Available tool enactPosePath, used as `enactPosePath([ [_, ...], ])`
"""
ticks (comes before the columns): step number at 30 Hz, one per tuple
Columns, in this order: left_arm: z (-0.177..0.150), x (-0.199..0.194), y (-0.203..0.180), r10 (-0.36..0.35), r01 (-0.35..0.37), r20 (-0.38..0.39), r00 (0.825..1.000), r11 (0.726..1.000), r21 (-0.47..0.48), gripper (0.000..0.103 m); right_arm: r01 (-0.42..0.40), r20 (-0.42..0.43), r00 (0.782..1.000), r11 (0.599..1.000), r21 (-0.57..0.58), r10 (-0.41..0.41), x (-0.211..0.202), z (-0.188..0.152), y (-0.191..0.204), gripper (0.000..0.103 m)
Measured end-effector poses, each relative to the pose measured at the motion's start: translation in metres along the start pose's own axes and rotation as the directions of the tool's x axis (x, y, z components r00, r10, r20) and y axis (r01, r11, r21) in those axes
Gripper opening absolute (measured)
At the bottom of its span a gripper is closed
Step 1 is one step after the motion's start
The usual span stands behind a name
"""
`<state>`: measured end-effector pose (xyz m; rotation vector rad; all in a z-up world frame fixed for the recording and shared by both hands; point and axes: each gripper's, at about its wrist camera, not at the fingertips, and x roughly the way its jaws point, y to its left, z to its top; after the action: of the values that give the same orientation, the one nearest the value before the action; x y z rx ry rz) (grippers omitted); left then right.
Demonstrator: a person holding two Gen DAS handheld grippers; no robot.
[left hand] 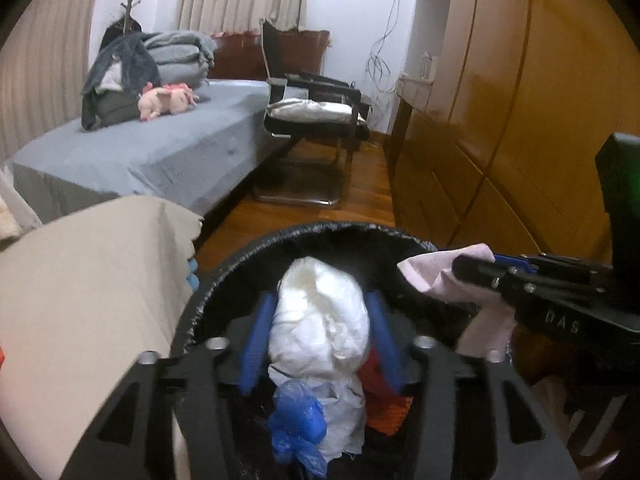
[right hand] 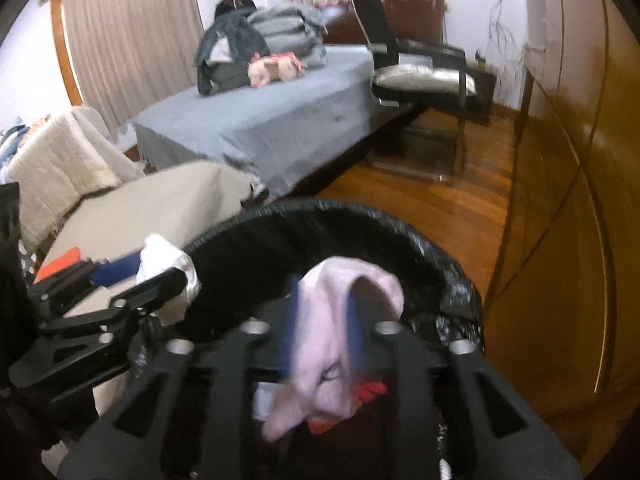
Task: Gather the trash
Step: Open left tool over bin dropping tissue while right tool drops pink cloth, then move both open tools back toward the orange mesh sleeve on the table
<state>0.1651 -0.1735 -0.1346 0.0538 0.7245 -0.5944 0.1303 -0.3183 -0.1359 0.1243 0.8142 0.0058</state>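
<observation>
A bin lined with a black bag point(left hand: 224, 276) point(right hand: 400, 220) sits on the wooden floor below both grippers. My left gripper point(left hand: 320, 320) is shut on a crumpled white paper wad point(left hand: 320, 320) and holds it over the bin's mouth; it also shows in the right wrist view point(right hand: 168, 264). My right gripper point(right hand: 324, 328) is shut on a pale pink cloth point(right hand: 320, 344) that hangs over the bin; it also shows in the left wrist view point(left hand: 432, 276). Blue plastic point(left hand: 296, 420), white plastic and something orange-red point(left hand: 384, 408) lie inside the bin.
A beige-covered surface point(left hand: 92, 280) stands left of the bin. A bed with a grey sheet point(left hand: 160, 152), folded blankets and a pink plush toy point(left hand: 168, 100) lies beyond. A black chair point(left hand: 316, 112) stands behind. Wooden cabinets point(left hand: 500, 100) line the right side.
</observation>
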Motion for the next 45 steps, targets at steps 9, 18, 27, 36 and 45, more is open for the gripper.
enactPosePath([
  [9, -0.011, -0.011, 0.018, 0.021, -0.021, -0.01, 1.0, 1.0, -0.022, 0.07, 0.031, -0.04, 0.999, 0.999, 0.008, -0.031, -0.002, -0.019, -0.006, 0.053],
  [18, -0.013, -0.052, 0.046, 0.112, -0.107, 0.065, 0.992, 0.991, -0.08, 0.081, 0.006, -0.004, 1.0, 1.0, -0.008, -0.006, -0.015, -0.018, 0.013, 0.069],
  [27, -0.028, -0.113, 0.099, 0.265, -0.244, 0.119, 0.957, 0.955, -0.167, 0.094, -0.058, 0.106, 0.992, 0.998, -0.039, 0.062, -0.023, 0.009, 0.07, 0.096],
  [36, -0.053, -0.165, 0.166, 0.426, -0.388, 0.112, 0.898, 0.886, -0.254, 0.094, -0.169, 0.116, 0.976, 0.978, -0.124, 0.184, 0.002, 0.031, 0.154, 0.096],
  [45, -0.095, -0.194, 0.238, 0.578, -0.533, 0.039, 0.815, 0.774, -0.341, 0.094, -0.234, 0.066, 0.966, 0.952, -0.197, 0.251, 0.04, 0.027, 0.234, 0.096],
])
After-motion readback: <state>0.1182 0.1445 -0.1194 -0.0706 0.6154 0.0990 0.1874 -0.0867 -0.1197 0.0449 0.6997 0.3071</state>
